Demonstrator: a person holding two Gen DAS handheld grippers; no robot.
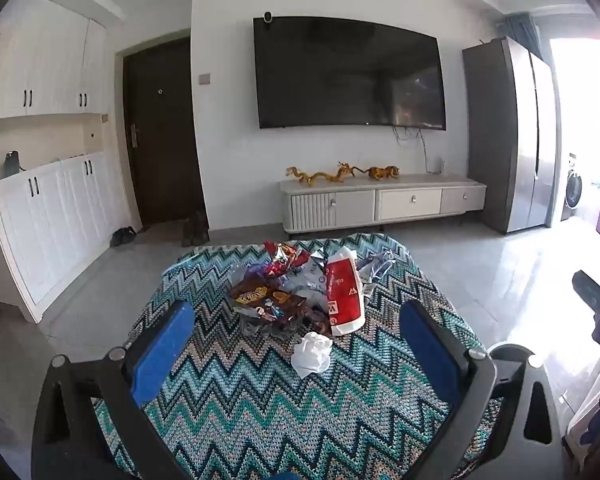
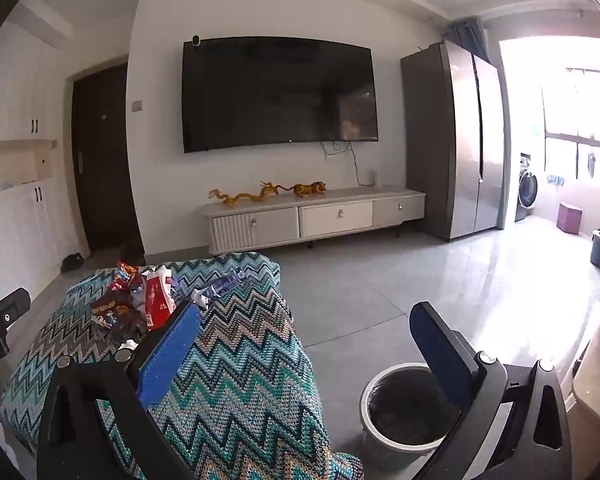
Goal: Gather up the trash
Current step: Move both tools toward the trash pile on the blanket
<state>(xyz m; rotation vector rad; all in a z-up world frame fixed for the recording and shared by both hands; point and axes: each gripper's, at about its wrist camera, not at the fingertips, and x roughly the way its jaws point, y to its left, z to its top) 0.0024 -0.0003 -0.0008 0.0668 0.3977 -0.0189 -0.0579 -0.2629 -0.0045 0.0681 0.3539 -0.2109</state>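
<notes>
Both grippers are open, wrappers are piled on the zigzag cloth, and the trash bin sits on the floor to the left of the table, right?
Not quite: the trash bin stands on the floor to the right of the table, as the right wrist view shows. The rest holds: left gripper and right gripper are open, and wrappers are piled on the zigzag cloth.

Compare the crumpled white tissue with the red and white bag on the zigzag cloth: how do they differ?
The white tissue is plain white and balled up; the red and white bag is printed and lies flattened and long. The tissue is smaller than the bag. The tissue sits alone, nearest the open left gripper; the bag lies against the wrapper pile. Both rest on the zigzag cloth, ungrasped.
</notes>
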